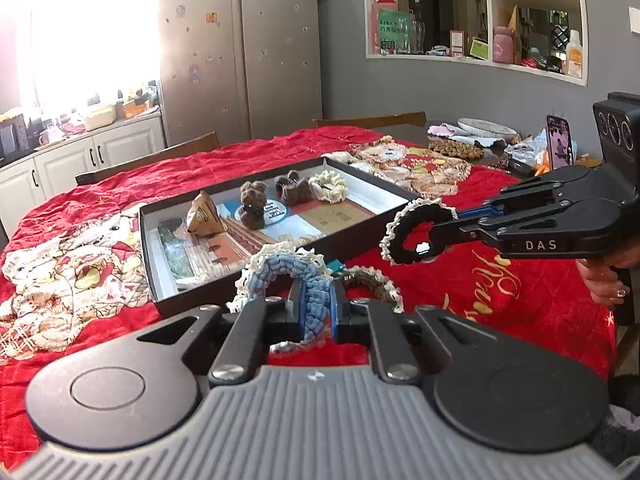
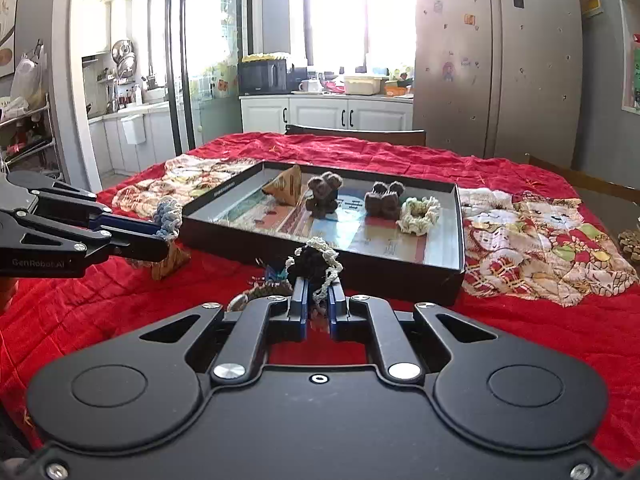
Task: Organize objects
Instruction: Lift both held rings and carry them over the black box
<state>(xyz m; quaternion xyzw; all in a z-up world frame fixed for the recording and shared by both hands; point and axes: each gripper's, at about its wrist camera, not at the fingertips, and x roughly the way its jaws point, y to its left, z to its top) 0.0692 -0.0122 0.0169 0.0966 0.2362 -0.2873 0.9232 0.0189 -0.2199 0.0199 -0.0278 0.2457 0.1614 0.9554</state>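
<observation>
Left wrist view: left gripper (image 1: 314, 304) clamped on blue scrunchie (image 1: 286, 270), right gripper (image 1: 424, 242) clamped on black scrunchie (image 1: 416, 232); carry both forward over tray (image 1: 240, 292) rim before releasing.

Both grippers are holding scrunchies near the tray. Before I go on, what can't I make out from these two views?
- Left wrist view: the brown scrunchie on the cloth is partly hidden behind the left gripper and its blue scrunchie.
- Right wrist view: small items on the cloth are covered by the right gripper and its black scrunchie; unidentifiable.
- Both views: print on the tray floor is too small.
</observation>
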